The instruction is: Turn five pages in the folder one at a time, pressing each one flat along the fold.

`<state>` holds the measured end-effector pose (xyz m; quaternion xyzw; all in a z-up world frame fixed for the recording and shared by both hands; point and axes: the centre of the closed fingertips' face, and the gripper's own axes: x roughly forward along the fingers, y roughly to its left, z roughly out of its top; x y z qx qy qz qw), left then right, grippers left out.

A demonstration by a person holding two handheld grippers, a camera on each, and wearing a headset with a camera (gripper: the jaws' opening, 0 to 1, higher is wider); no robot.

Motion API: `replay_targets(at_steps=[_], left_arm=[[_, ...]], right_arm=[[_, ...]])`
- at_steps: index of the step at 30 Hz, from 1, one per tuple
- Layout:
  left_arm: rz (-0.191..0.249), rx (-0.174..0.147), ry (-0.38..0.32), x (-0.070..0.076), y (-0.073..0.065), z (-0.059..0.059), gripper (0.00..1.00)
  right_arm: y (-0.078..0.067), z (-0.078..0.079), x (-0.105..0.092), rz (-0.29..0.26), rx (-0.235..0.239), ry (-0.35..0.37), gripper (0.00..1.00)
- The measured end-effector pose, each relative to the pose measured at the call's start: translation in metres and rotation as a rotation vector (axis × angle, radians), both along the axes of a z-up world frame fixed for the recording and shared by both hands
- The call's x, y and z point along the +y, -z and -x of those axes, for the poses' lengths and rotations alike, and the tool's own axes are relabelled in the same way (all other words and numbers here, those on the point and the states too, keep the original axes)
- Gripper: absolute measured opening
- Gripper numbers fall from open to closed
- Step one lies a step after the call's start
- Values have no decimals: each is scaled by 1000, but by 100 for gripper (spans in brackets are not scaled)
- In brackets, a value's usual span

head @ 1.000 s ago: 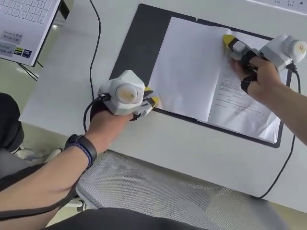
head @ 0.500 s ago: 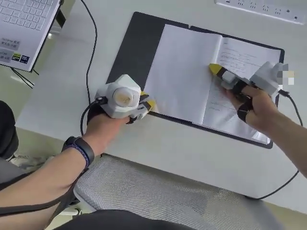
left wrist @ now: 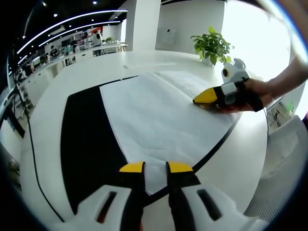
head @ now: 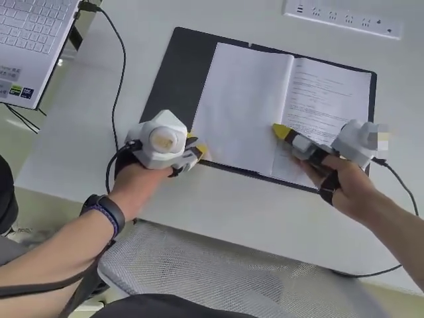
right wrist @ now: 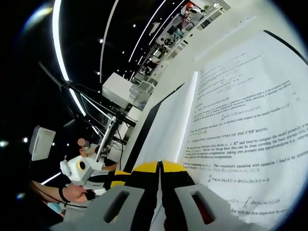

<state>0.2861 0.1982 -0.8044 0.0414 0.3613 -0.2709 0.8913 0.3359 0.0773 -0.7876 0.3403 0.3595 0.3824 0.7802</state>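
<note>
Right tool (head: 279, 130), tips together, on pages (head: 242, 99) inside the open folder (head: 175, 66)

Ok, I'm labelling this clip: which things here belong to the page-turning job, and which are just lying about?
Job: folder, blank page, printed page, left gripper, right gripper.
Lying about: laptop, power strip, plant.

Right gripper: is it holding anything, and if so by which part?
Nothing is held. The right gripper, jaws shut with nothing between them, rests its tip on the open folder at the fold.
</note>
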Motion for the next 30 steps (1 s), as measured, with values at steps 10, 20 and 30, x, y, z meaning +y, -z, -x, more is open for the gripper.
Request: replay_targets(at_steps=[10,20,30], left_arm=[[-2,-3,-1,-1,3,-1,17],[-6,-5,6,-1,4,-1,17],[-16,-3,14,0,6,-3,17]], right_arm=[[0,45,-1,-19,34,-20,0],[2,70,-2,-19,55,-39,0],[12,68,-9,-5,67,-49,0]])
